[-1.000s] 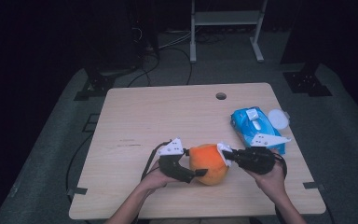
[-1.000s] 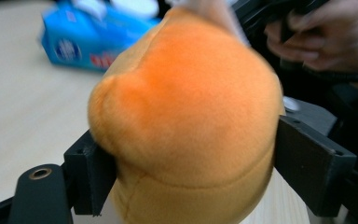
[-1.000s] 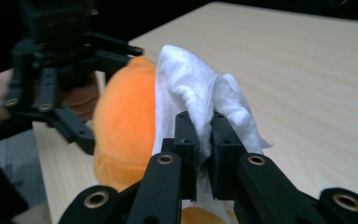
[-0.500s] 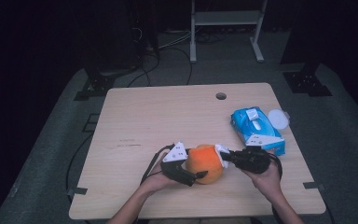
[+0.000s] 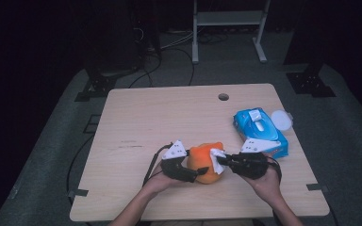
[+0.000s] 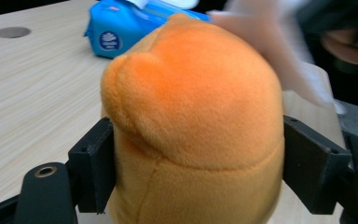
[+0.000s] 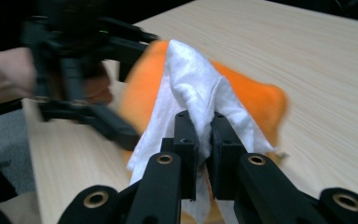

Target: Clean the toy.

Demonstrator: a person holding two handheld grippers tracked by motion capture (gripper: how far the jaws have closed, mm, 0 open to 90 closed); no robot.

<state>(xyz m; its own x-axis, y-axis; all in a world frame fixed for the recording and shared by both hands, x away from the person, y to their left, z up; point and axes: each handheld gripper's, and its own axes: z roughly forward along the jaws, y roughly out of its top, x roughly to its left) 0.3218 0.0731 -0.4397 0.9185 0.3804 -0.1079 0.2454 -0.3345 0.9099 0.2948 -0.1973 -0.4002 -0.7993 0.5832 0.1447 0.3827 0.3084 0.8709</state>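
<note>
Blue wipes pack [image 5: 260, 132], label illegible.

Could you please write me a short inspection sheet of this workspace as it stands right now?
Surface: light wooden table with a round hole near its far edge.
Job's things: orange plush toy near the front edge; white wipe pressed against it.
Clutter: blue wipes pack at the right, its flap open; a white round lid beside it.
Grippers: left gripper clamps the plush toy between its jaws; right gripper pinches the wipe.
Cables: black cable trails from the left gripper; more cables on the floor beyond.
Surroundings: dark room, grey floor mat, white metal frame behind the table.
</note>
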